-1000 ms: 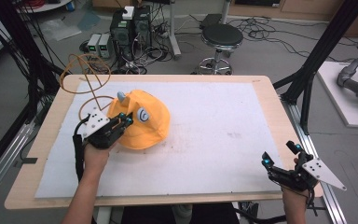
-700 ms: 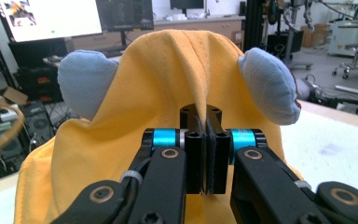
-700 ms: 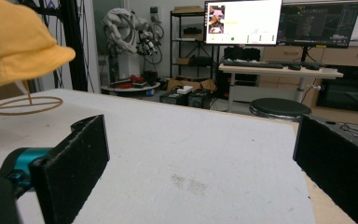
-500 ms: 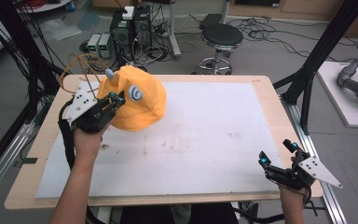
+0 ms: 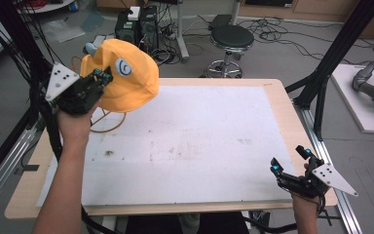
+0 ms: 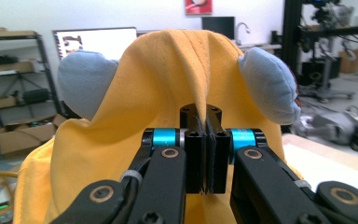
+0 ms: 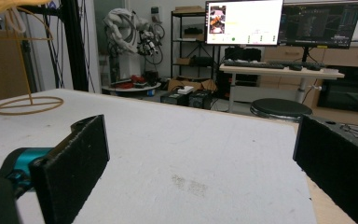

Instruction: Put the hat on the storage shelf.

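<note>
An orange cloth hat point(image 5: 124, 75) with two grey-blue ears and a printed eye hangs in the air above the table's far left corner. My left gripper point(image 5: 102, 77) is shut on a fold of it. In the left gripper view the jaws pinch the hat point(image 6: 168, 84) at its middle seam, with a grey-blue ear point(image 6: 268, 84) on each side. A thin orange wire stand point(image 5: 108, 119) with a ring base stands on the table under the hat; the stand point(image 7: 28, 103) appears far left in the right gripper view. My right gripper point(image 5: 288, 165) stands open at the near right corner, nothing between its jaws.
A white sheet point(image 5: 199, 141) covers the wooden table point(image 5: 285, 109). Black frame posts point(image 5: 328, 73) rise at the right and left sides. A stool point(image 5: 231, 41) and computer boxes point(image 5: 136, 22) stand on the floor beyond the far edge.
My left gripper has lifted the hat off the table and carried it up and to the far left. The right gripper has stayed near the front right corner, shifting slightly.
</note>
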